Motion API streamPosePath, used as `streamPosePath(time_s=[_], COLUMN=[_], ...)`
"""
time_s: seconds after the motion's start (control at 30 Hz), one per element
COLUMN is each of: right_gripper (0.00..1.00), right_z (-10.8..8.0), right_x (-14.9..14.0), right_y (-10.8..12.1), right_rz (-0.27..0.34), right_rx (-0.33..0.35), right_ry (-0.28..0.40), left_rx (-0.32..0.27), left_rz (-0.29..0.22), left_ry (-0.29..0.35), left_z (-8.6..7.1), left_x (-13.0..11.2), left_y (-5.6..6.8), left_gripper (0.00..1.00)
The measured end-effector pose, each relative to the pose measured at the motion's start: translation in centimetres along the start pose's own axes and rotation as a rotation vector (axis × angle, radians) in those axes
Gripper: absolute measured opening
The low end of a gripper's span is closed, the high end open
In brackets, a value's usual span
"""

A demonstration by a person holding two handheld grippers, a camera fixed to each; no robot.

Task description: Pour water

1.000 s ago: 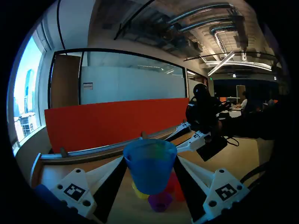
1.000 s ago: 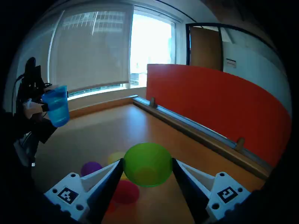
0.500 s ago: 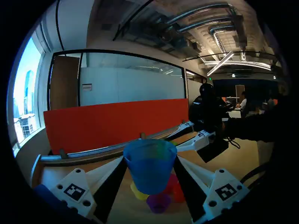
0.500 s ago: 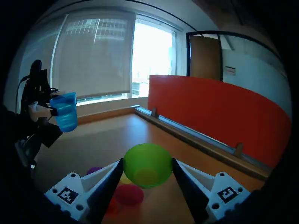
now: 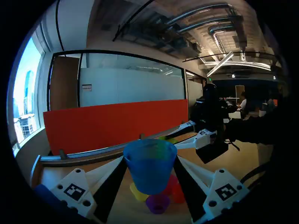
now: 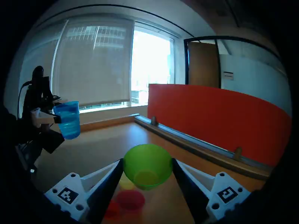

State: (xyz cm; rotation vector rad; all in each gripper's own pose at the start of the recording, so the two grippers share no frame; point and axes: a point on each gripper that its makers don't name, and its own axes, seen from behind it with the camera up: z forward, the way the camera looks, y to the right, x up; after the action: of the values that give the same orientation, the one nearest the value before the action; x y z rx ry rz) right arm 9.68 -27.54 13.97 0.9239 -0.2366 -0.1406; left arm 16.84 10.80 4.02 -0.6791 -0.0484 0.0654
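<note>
Blue cup (image 5: pixel 150 171) sits upright between the fingers of the left gripper (image 5: pixel 150 159), jaws pinching its wall from both sides, held up off the wooden table (image 5: pixel 123 207). Whether it holds water cannot be told. The right gripper view gives the same cup from the side, far left, raised above the table and level with the window sill, with a dark sleeve behind it. Green cup (image 6: pixel 148 170) is pinched the same way in the right gripper (image 6: pixel 148 161), jaws closed on its sides, rim up. The left gripper view catches that gripper's white fingers (image 5: pixel 200 137) farther off to the right, a speck of green at their tips, well apart from the blue cup. Below the blue cup on the table: a small yellow cup (image 5: pixel 136 191), a purple cup (image 5: pixel 157 204) and a red cup (image 5: pixel 173 184), close together. Behind the table runs an orange partition (image 5: pixel 112 121) on a grey rail. The left gripper view adds a glass wall, ceiling pipes and a dim office with seated people; the right gripper view adds a bright window (image 6: pixel 151 71) and a drawn blind (image 6: pixel 93 63).
</note>
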Motion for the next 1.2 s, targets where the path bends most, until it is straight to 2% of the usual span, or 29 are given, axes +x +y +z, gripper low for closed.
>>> streamPosePath(time_s=[1.2], right_gripper=[0.96], right_z=[-0.5], right_x=[2.3], right_y=[-1.0], right_rz=[0.017], right_rx=[0.008], right_ry=[0.118], left_rx=[0.002], left_rz=[-0.006], left_ry=[0.009], left_z=[0.1], left_x=[0.2], left_y=[-0.1], left_gripper=[0.84])
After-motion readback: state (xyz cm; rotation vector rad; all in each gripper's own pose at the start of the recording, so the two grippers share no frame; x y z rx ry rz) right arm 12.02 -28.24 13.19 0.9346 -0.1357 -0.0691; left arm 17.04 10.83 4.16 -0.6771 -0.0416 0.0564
